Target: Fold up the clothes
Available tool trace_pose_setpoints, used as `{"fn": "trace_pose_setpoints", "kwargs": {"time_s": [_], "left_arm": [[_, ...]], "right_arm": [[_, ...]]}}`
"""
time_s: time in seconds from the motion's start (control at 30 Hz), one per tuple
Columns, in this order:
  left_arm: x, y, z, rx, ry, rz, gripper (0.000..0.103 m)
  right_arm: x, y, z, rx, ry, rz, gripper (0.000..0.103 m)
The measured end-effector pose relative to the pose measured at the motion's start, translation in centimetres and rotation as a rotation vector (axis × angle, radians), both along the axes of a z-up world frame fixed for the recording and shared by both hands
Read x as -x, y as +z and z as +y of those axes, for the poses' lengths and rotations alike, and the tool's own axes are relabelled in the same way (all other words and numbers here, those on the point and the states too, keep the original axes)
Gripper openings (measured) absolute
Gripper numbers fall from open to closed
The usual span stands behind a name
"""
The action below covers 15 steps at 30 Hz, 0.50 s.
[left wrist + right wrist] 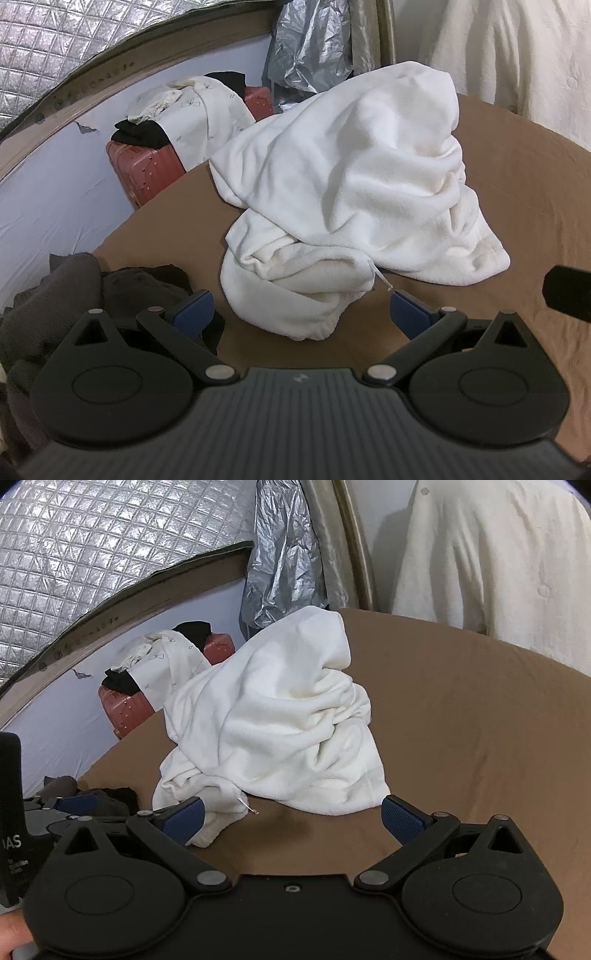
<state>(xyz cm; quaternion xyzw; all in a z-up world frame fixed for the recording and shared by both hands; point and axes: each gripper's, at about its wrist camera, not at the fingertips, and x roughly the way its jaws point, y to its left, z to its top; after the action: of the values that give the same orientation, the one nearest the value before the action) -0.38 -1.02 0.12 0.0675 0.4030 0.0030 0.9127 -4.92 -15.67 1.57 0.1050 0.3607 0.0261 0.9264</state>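
A white fleece garment (354,192) lies crumpled in a heap on the brown table (517,206). It also shows in the right wrist view (273,723). A thin white drawstring (382,278) sticks out of its near fold. My left gripper (303,314) is open, its blue pads either side of the garment's near end and just short of it. My right gripper (291,818) is open, just in front of the heap's near edge over the brown table (461,720). Both are empty.
A pile of dark brown clothes (74,302) lies at the table's left edge. Beyond the table stands a red suitcase (144,170) draped with clothes, a silver plastic bag (306,48) and a cream cloth (491,554) hanging at the back right. The left gripper's body (14,812) shows at left.
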Motion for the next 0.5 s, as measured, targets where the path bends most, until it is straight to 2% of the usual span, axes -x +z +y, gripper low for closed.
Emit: {"fn": "trace_pose_setpoints", "kwargs": {"time_s": [0.17, 0.5], "left_arm": [[0.27, 0.63, 0.57, 0.024, 0.015, -0.028, 0.103], [0.11, 0.67, 1.00, 0.027, 0.024, -0.034, 0.103]], "right_arm": [[-0.01, -0.06, 0.05, 0.022, -0.010, 0.002, 0.103], [-0.24, -0.59, 0.01, 0.021, -0.012, 0.016, 0.103]]}}
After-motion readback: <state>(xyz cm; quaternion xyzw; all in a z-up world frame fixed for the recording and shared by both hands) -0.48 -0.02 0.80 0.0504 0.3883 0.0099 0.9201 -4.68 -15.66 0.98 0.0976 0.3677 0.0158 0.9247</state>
